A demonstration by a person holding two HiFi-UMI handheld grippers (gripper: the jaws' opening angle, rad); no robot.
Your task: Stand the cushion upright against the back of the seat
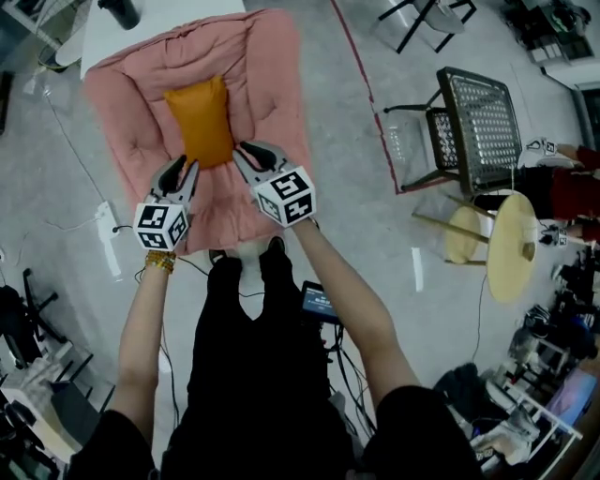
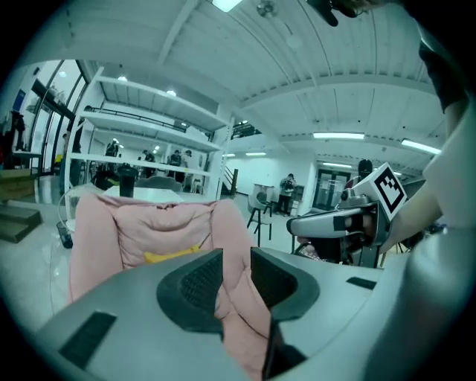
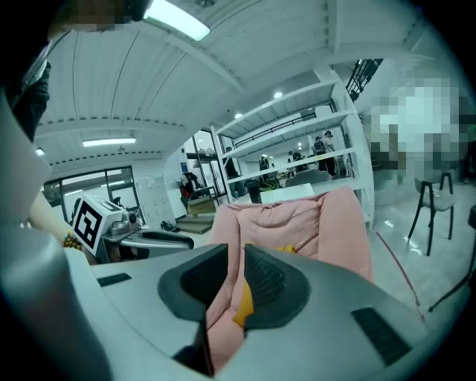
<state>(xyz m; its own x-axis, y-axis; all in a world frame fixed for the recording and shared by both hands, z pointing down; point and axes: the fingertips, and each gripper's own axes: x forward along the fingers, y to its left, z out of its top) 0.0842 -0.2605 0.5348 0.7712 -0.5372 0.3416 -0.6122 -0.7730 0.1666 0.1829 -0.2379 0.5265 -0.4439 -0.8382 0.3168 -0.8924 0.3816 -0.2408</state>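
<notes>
An orange cushion (image 1: 200, 122) rests on a pink padded seat (image 1: 272, 84), its long side running up toward the seat's back. My left gripper (image 1: 183, 169) hovers at the cushion's near edge and my right gripper (image 1: 251, 152) at its near right corner. In the left gripper view the jaws (image 2: 236, 268) stand apart with only the pink seat (image 2: 149, 231) showing through the gap; a strip of the cushion (image 2: 172, 255) shows beyond. The right gripper (image 3: 236, 271) has a narrow gap, through which the cushion (image 3: 242, 301) and seat (image 3: 290, 219) show. Neither gripper's pads press on anything.
A black mesh chair (image 1: 478, 122) stands to the right and a round wooden stool (image 1: 511, 244) lies tipped nearer me. A red line (image 1: 361, 94) runs across the floor beside the seat. A white table (image 1: 159, 23) is behind it, a power strip (image 1: 105, 225) left.
</notes>
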